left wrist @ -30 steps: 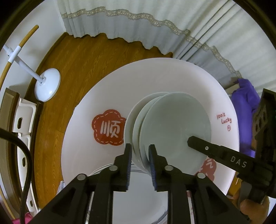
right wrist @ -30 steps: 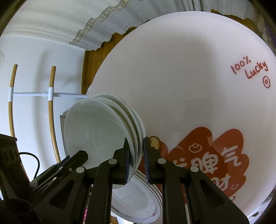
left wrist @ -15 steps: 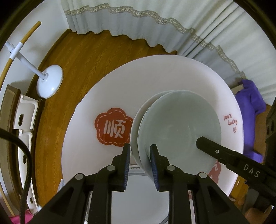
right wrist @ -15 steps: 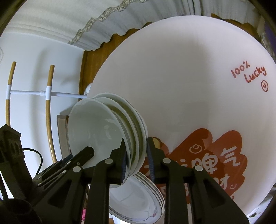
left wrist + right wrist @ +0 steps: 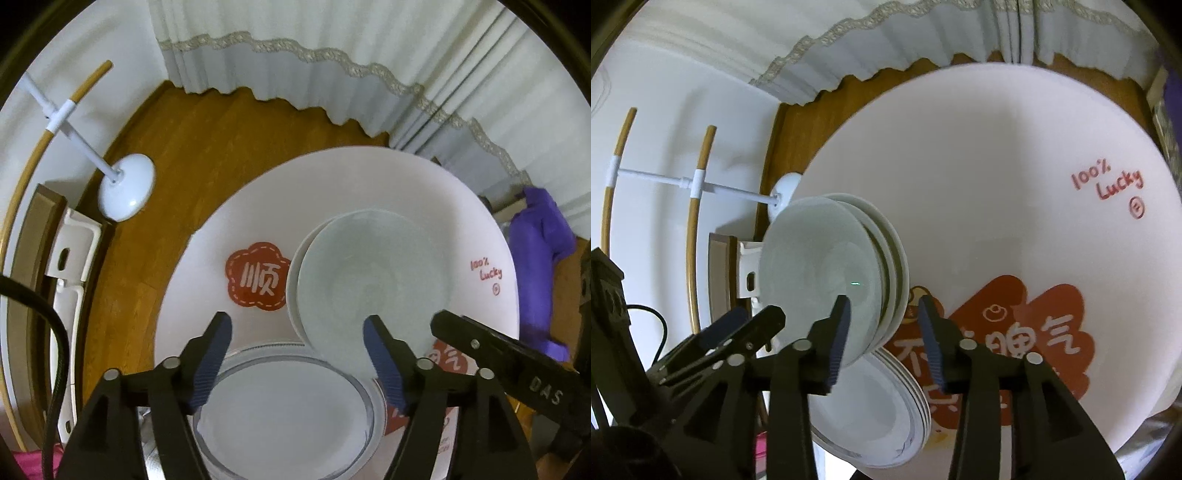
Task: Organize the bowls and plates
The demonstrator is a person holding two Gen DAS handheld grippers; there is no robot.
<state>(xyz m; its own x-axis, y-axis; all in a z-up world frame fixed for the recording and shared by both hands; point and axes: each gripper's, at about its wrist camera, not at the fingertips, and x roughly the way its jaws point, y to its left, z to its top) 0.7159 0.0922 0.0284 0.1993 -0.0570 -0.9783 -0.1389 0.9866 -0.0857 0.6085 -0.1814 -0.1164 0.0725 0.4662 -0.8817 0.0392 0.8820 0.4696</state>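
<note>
My left gripper [image 5: 297, 341] and right gripper [image 5: 882, 325] are both opening, clear of the bowl stack [image 5: 369, 280], which sits mouth-up on the round table [image 5: 369, 184] beside the plates [image 5: 284, 413].

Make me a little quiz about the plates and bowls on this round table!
1. True or false: the left gripper has its jaws clamped on a bowl.
2. What sits nearest the cameras on the round table: A) a cup, B) the stack of flat plates, C) a pan?
3. Fill in: the pale green bowl rests on a ____ of bowls.

Key:
1. False. Both the left and the right gripper are opening their jaws, and the pads press on nothing.
2. B
3. stack
</note>
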